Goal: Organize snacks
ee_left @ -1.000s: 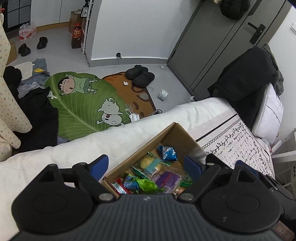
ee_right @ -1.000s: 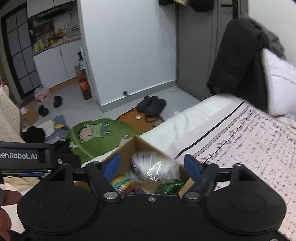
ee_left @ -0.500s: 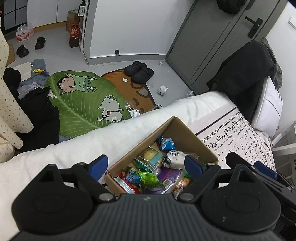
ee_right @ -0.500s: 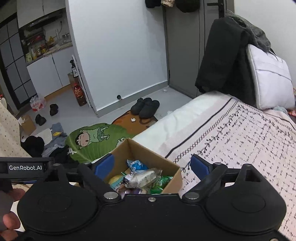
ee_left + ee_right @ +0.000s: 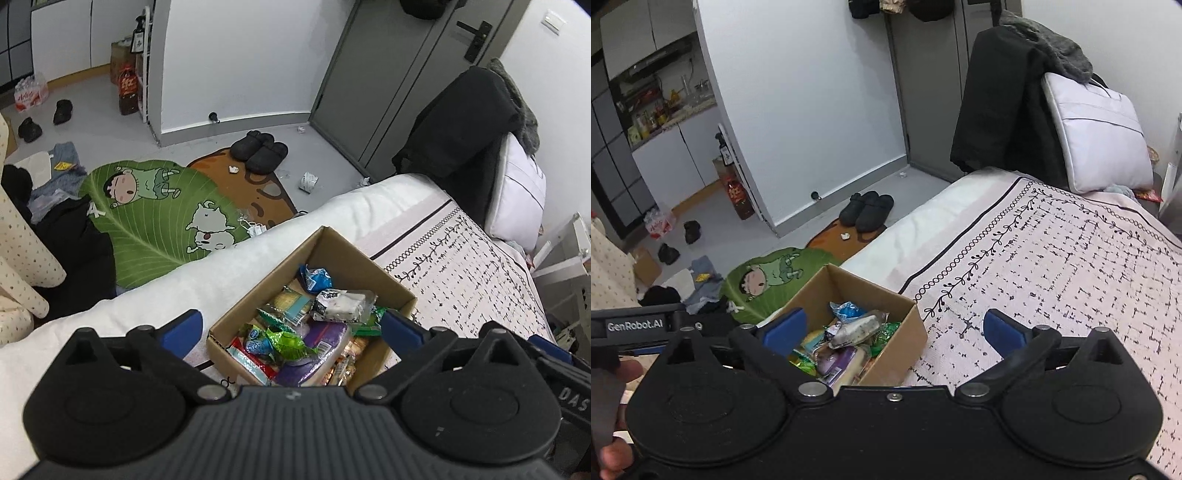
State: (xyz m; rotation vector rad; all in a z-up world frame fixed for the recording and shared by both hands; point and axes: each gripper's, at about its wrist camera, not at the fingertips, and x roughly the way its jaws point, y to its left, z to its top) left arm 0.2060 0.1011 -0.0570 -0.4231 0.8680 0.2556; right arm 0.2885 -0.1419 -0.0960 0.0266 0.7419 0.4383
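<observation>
**Snacks gathered in the box, little left to tidy**

The cardboard box (image 5: 354, 266) sits on the bed (image 5: 1052, 258) near its edge, and it holds a loose heap of wrapped snacks: a grey and white packet (image 5: 341, 303) on top, a blue wrapper (image 5: 314, 277) toward the far wall, a purple pack (image 5: 317, 341) and a green foil wrapper (image 5: 286, 339) nearer the cameras. No snack shows on the bedspread around the box in either view, so the collecting looks largely done. What may remain is neatening the pile, which lies jumbled rather than sorted.

The left gripper (image 5: 291, 328) hangs above the near end of the box, jaws spread wide and empty. The right gripper (image 5: 894, 328) hovers beside the box, jaws likewise released with nothing between them.
</observation>
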